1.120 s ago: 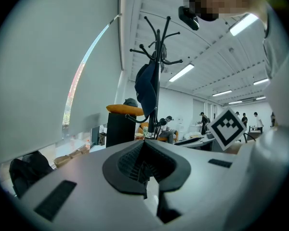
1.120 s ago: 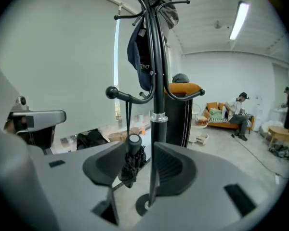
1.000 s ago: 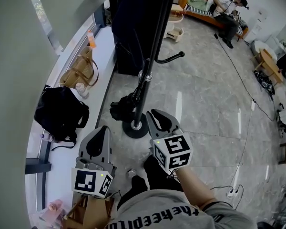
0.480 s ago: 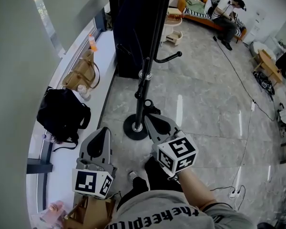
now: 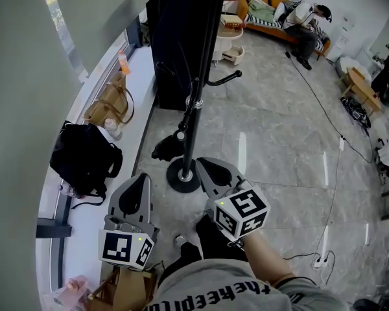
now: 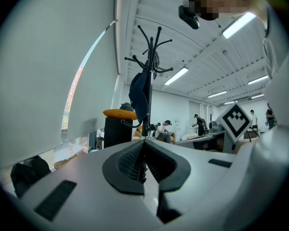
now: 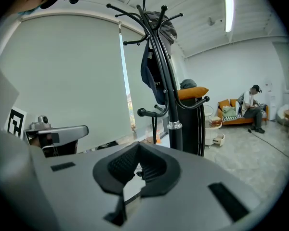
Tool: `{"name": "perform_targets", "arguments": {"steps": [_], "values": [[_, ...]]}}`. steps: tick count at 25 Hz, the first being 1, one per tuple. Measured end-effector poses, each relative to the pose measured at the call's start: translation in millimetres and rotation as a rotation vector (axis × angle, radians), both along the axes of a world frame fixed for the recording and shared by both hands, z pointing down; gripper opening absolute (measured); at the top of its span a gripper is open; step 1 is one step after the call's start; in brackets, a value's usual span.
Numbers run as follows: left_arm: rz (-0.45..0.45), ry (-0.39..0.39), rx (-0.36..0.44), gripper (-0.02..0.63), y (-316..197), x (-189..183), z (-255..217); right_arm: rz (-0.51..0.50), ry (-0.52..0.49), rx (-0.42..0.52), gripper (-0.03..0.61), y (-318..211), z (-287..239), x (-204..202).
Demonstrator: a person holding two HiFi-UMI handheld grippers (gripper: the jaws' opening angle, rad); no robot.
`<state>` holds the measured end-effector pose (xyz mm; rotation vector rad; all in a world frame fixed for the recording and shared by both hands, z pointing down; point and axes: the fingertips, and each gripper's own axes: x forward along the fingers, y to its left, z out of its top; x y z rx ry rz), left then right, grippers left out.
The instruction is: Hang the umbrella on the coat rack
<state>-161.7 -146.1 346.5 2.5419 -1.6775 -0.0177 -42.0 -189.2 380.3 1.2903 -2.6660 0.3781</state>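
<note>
Plainly, our left hand-held gripper (image 5: 138, 177) and right hand-held gripper (image 5: 205, 164) are both clenched on nothing. We see the dark umbrella (image 5: 168, 147) dangling just beside the coat rack (image 5: 193, 112) pole; which hook carries it we cannot make out.

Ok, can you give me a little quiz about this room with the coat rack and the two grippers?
1. True or false: the right gripper is holding something.
2. Pick one. What lies on the white ledge near the tan handbag?
A. a black backpack
B. a red ball
C. a green hat
3. Fill the gap: the pole of the coat rack is coloured ____.

Key
1. False. It is shut with nothing in it.
2. A.
3. Black.
</note>
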Motion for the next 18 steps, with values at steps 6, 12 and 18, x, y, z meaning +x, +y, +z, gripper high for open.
{"name": "perform_targets", "arguments": {"steps": [6,12,18], "values": [[0.006,-0.001,0.009,0.015,5.7,1.2,-2.3,-0.005,-0.003,0.015,0.011,7.8,-4.7,-0.7],[0.009,-0.004,0.014,0.015,8.0,3.5,-3.3,-0.009,0.000,0.025,0.011,11.3,-6.9,0.0],[0.015,-0.008,0.017,0.015,10.3,7.2,-4.9,-0.011,-0.006,0.034,0.011,14.4,-9.6,2.3]]}}
